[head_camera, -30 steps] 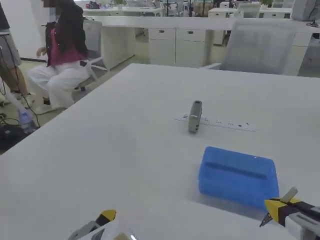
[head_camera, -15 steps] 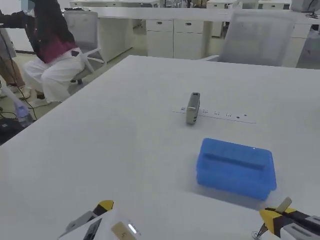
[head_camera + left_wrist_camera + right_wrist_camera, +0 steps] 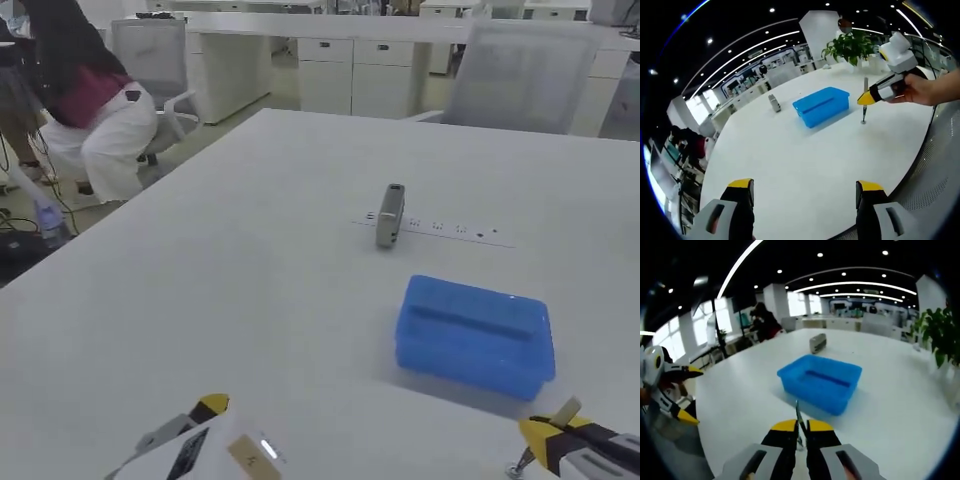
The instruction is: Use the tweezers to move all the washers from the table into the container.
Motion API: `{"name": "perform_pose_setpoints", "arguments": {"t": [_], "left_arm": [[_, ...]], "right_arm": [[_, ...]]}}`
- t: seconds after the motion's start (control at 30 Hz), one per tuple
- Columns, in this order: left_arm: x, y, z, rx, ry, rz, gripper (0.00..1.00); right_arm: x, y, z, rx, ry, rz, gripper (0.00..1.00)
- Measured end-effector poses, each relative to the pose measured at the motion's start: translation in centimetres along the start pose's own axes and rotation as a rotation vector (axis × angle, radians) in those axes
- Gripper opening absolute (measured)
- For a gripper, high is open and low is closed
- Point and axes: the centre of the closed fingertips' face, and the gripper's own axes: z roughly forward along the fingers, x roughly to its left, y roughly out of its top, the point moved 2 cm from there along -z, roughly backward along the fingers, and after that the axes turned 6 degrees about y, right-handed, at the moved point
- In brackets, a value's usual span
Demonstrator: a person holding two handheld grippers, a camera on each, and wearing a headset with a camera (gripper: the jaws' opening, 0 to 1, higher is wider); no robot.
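**Tweezers (image 3: 797, 414) clamped in your right gripper (image 3: 801, 427), on the near side of the blue container (image 3: 475, 335)**

The container sits open-topped on the white table (image 3: 250, 300). To its left the tabletop runs bare and wide, out to the table's long left edge. Past the container, the far edge meets a grey mesh chair (image 3: 520, 75). Just beyond the container a flush socket strip (image 3: 450, 232) lies across the top. A small grey device (image 3: 390, 215) stands upright at the strip's left end. On your side of the container there is open table up to the near edge.

The marks on the strip are too small to read, and the tan label (image 3: 245, 458) on your left gripper (image 3: 805, 187) is too blurred to read.

Your right gripper is on the near side of the container and a little to its right. Its jaws are pressed together on the tweezers, which stick out forward toward the container. In the left gripper view your hand (image 3: 920, 90) wraps the gripper from behind and the tweezers point steeply down. Their tip is at the tabletop, near the container's near right corner, and you cannot tell whether it touches.

Your left gripper is well off to the container's near left, over the table's near edge. Its jaws are spread wide with only bare table between them.

A potted plant (image 3: 850, 47) stands off to the container's right. A person (image 3: 90, 110) sits far to its left, beyond the table's edge.
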Motion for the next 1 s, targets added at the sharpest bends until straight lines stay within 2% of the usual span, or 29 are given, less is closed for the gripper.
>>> {"name": "perform_pose_setpoints", "arguments": {"t": [0.27,0.33,0.43,0.77,1.0], "left_arm": [[-0.1,0.0,0.0,0.002,-0.004,0.010,0.85],[-0.2,-0.1,0.0,0.006,-0.012,0.010,0.85],[-0.3,-0.1,0.0,0.009,-0.011,0.017,0.85],[-0.2,-0.2,0.1,0.013,-0.011,0.001,0.85],[-0.2,-0.2,0.1,0.013,-0.011,0.000,0.85]], "right_arm": [[-0.4,0.1,0.0,0.033,-0.011,-0.006,0.02],[-0.5,0.7,-0.2,0.023,-0.013,-0.004,0.02],[-0.5,2.5,-0.4,-0.021,-0.002,0.007,0.02],[-1.5,8.8,-0.7,-0.128,-0.009,-0.066,0.02],[-2.7,10.3,0.7,-0.145,-0.038,-0.089,0.02]]}}
